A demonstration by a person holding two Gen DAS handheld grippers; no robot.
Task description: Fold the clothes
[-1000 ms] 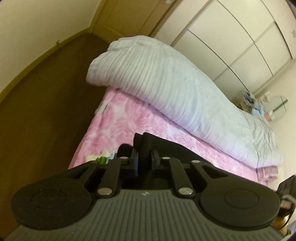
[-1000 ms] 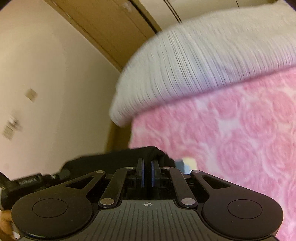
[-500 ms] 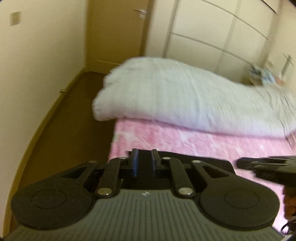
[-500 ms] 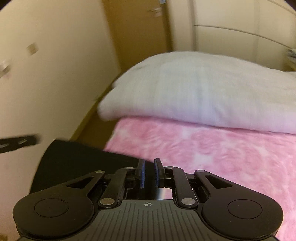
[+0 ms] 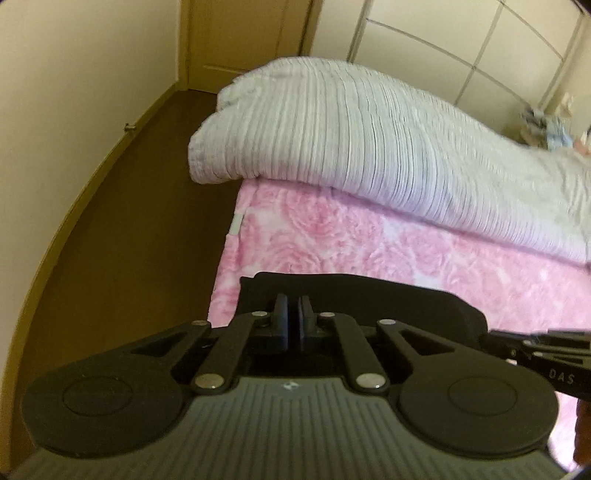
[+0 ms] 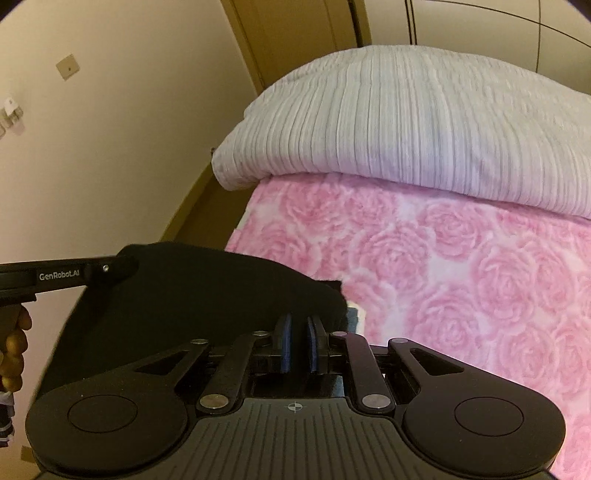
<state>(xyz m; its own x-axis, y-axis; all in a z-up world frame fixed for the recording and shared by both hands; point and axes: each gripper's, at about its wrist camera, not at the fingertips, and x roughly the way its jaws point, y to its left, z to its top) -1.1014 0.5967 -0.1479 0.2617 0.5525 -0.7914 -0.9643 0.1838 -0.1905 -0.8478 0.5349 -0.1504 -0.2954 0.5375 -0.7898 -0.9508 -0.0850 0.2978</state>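
Black garment (image 5: 354, 295) held up above the near edge of the bed, stretched as a dark band between the two claws. In the right wrist view (image 6: 192, 295) spread wide and dark to the left of centre, upper edge sloping down to a small point near the middle, lower part hidden behind the claw body. Beside that point, a small pale patch, too small to tell.

Left claw (image 5: 294, 325) pressed almost together, pinching the garment's upper edge, black cloth showing right behind and around the pads. Seen from the right wrist camera as a black bar entering from the left (image 6: 110, 271), tip touching the cloth's far corner, a hand (image 6: 14, 343) on its grip below.

Right claw (image 6: 298, 343) pinching the same garment, blue-lined pads with a narrow slit between them, black cloth sitting in and above it. In the left wrist view, only its black frame (image 5: 535, 347) at the right edge, meeting the cloth's end.

Under the garment, a pink rose-patterned blanket (image 6: 461, 266) over the bed. Farther back, a pale ribbed duvet (image 5: 369, 136) lying heaped across it, one end overhanging the bed's edge. Brown floor (image 5: 140, 221) to the left, cream wall, a wooden door (image 5: 243, 33) behind, white wardrobe panels (image 5: 461, 48) to the right.
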